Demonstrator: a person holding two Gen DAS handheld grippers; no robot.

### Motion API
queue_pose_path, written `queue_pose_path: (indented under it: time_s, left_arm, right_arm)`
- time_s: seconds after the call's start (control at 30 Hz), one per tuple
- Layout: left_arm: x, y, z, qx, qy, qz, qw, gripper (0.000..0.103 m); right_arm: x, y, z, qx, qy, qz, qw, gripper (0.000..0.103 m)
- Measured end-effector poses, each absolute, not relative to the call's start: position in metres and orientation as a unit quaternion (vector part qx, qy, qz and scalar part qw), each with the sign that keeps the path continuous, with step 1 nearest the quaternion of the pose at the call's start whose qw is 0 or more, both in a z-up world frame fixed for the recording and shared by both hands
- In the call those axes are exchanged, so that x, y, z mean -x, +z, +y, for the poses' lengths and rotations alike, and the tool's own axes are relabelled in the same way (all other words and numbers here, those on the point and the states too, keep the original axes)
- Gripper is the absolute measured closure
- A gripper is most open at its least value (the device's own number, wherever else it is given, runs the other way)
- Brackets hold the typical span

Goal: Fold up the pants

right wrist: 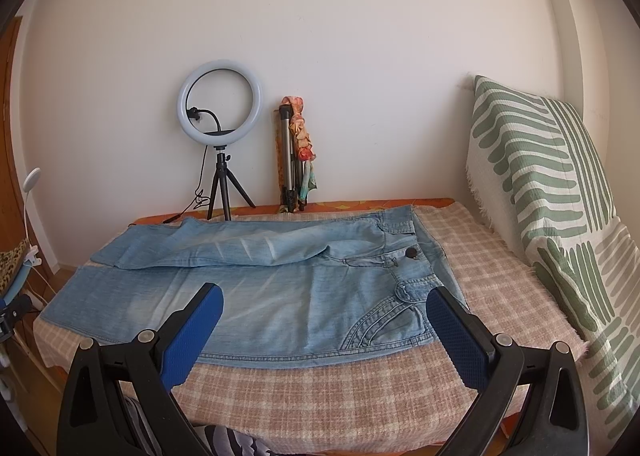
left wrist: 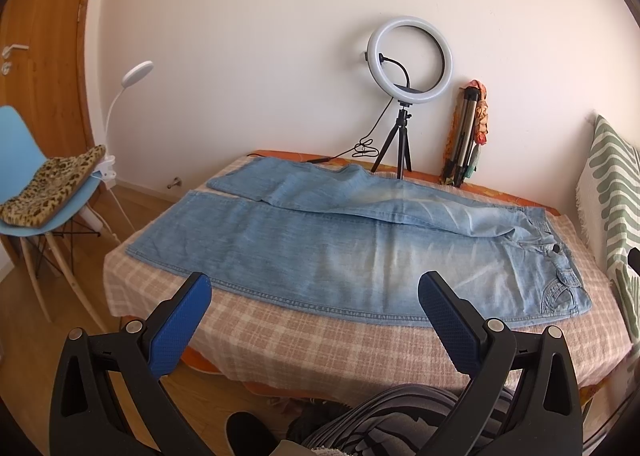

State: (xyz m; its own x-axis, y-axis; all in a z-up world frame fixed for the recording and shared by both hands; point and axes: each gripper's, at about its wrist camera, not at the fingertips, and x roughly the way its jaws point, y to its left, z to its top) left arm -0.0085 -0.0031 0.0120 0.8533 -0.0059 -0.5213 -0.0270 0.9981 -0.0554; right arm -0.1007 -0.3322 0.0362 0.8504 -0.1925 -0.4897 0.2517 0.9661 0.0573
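Light-blue denim pants point(left wrist: 320, 252) lie flat; left tool point(left wrist: 314, 306) & right tool point(right wrist: 324, 316) wide open, empty: pinch near hem & waistband, fold lengthwise.

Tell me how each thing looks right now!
jeans: spread flat, not folded, far leg rumpled
left gripper: open, holding nothing
right gripper: open, holding nothing
ring light: upright, looks off
tripod: folded, leaning on wall
door: shut
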Motion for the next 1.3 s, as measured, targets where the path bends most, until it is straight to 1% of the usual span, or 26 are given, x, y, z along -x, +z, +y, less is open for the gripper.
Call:
queue_pose_path:
  time_s: [0.83, 1.07, 1.3]
  left_arm:
    - [0.002, 0.009, 0.002, 0.026, 0.015, 0.270, 0.962, 0.000]
    - [-0.013, 0.013, 0.019, 0.007, 0.048, 0.259, 0.965, 0.000]
    - [-0.051, 0.016, 0.047, -0.029, 0.079, 0.256, 0.963, 0.000]
  right_arm:
    - [0.090, 0.027, -0.330, -0.059, -0.109, 0.256, 0.959, 0.000]
    - [0.068, 0.025, -0.335, -0.049, -0.086, 0.268, 0.958, 0.000]
    - [0.017, 0.027, -0.348, -0.027, -0.058, 0.284, 0.957, 0.000]
